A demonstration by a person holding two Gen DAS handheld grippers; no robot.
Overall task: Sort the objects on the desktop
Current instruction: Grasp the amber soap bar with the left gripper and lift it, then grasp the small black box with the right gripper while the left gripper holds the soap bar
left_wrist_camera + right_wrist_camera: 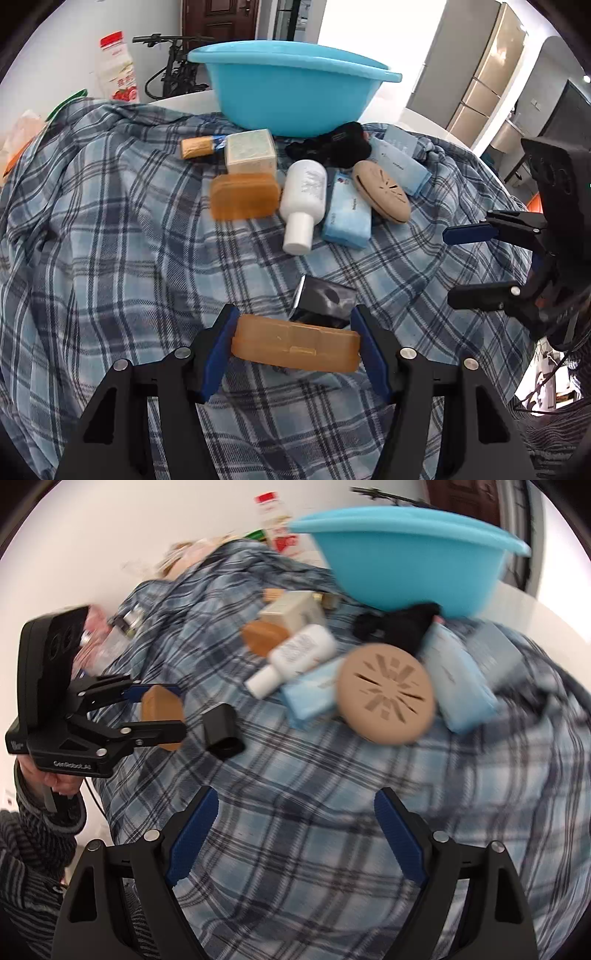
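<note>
Gripping an amber plastic case (295,347) by its two short ends, the left gripper (295,350) holds it clear above the plaid cloth (110,236); its blue pads press on both ends. Seen from the right wrist view, the same case sits between the left gripper's fingers, with a person's hand (55,781) in a striped sleeve (33,849) on the handle below. Just behind the held case lies a small black box (325,299) on the cloth.

The right gripper (295,834) hangs over bare plaid with its jaws wide apart and nothing between them.

Further back, a cluster of things lies on the cloth: a second amber case (243,197), a white bottle (304,201) lying on its side with the cap toward the camera, a light blue packet (347,216) touching the bottle's side, and a beige round disc (380,192) with slits leaning on that packet. Behind these are a cream square box (251,151), a small orange-wrapped bar (197,147), a black bundle of fabric (332,144) and another pale blue pack (402,162) to the right of the disc.

At the far edge stands a turquoise basin (288,92), upright, its base touching the black bundle. A drink bottle with a red cap (116,68) stands beyond the cloth to the left.
</note>
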